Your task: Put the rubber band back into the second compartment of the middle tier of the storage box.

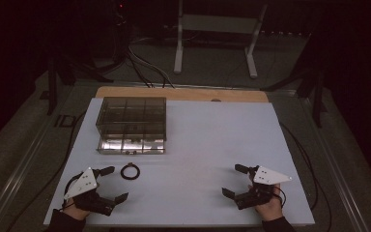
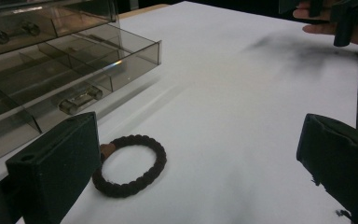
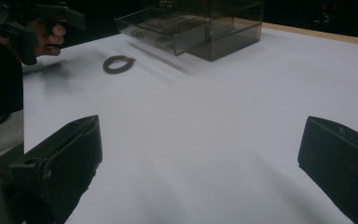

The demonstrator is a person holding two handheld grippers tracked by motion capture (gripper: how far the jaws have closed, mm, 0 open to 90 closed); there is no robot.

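Two claws sit low on the white bench (image 1: 212, 145), one in each of your hands. Your left claw (image 1: 112, 183) has its jaws spread wide apart and grips nothing — the dark braided bracelet (image 1: 130, 171) lies flat on the bench just beside its farther jaw, and in the left gripper view the bracelet (image 2: 130, 165) rests close against that jaw, though contact is hard to judge. Your right claw (image 1: 234, 181) is also spread wide and empty, well apart from the bracelet on the bench's other side. Behind the bracelet stands the smoky clear drawer box (image 1: 131, 116), its bottom drawer (image 1: 132, 145) pulled out toward you.
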